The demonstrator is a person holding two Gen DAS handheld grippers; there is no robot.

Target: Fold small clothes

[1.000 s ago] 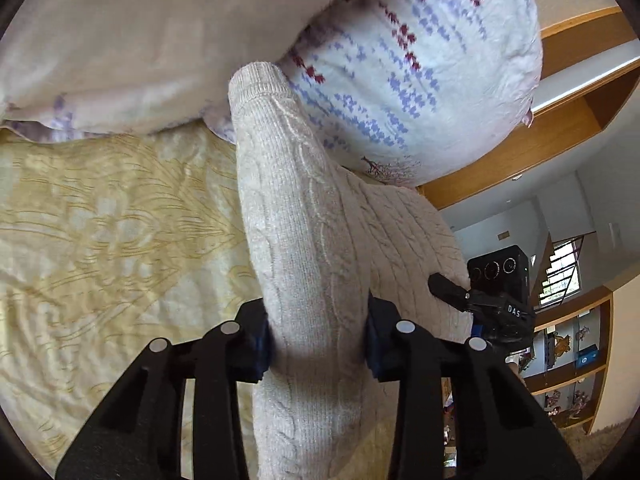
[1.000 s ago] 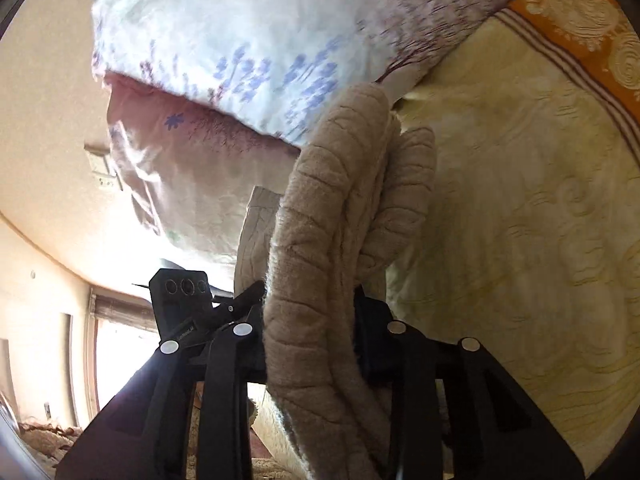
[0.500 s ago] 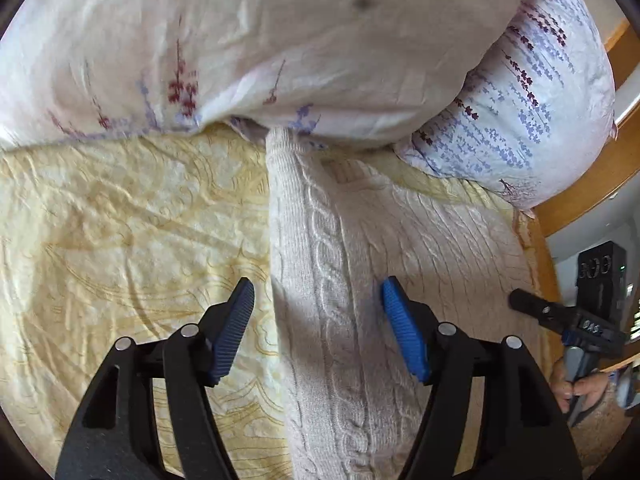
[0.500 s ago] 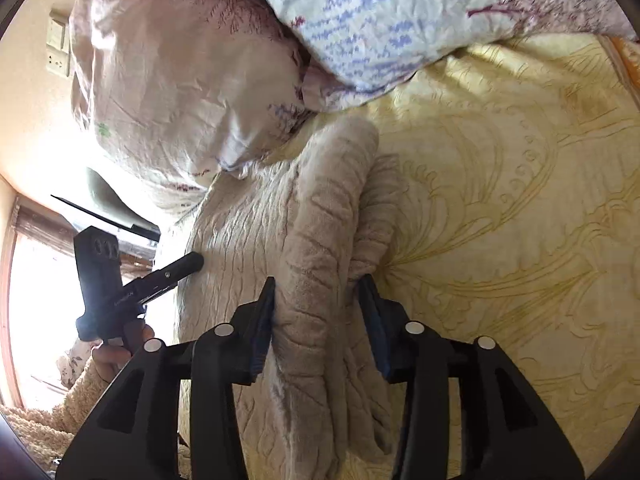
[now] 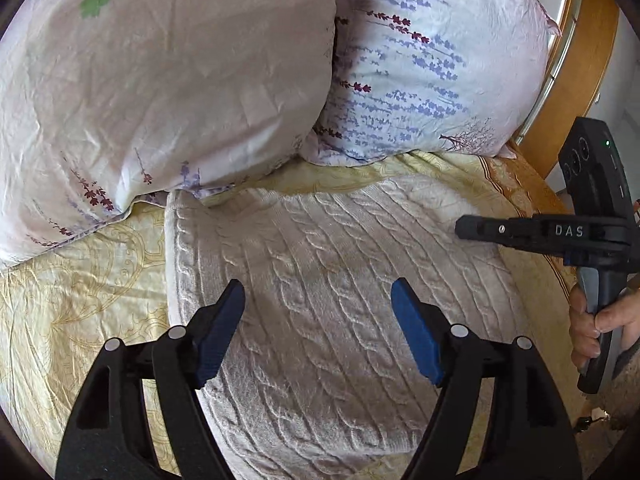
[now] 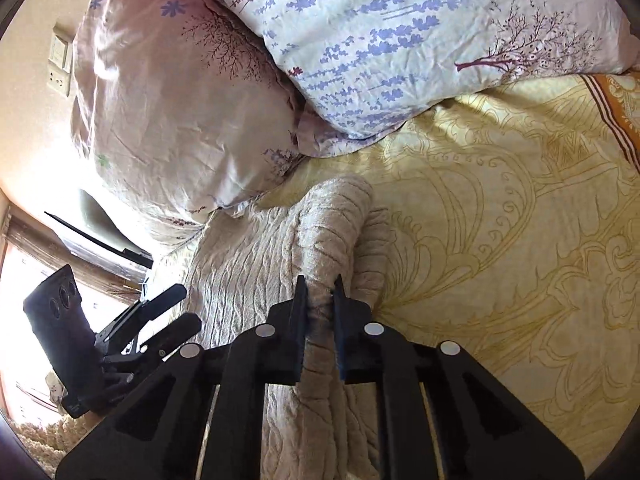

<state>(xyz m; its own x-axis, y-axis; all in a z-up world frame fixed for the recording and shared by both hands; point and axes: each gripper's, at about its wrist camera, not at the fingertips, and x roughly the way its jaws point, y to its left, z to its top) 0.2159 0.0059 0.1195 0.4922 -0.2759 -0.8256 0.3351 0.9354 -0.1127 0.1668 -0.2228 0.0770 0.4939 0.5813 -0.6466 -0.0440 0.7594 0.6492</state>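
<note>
A cream cable-knit sweater (image 5: pixel 328 272) lies folded on the yellow patterned bedspread (image 5: pixel 72 300), its far edge near the pillows. My left gripper (image 5: pixel 318 316) is open just above the sweater's near part, its blue pads apart and empty. In the right wrist view my right gripper (image 6: pixel 320 300) is shut on a raised ridge of the sweater (image 6: pixel 320 232) at its right edge. The right gripper also shows in the left wrist view (image 5: pixel 464 230), and the left gripper in the right wrist view (image 6: pixel 180 308).
Two floral pillows (image 5: pixel 180 80) (image 5: pixel 424 60) lie against the headboard just beyond the sweater. A wooden bed frame (image 5: pixel 580 52) runs along the right. A wall switch (image 6: pixel 60 60) is on the wall behind the pillows.
My left gripper has let go of the sweater and opened wide; the sweater now lies flat on the bed. My right gripper has lowered with its fold and closed tighter on it.
</note>
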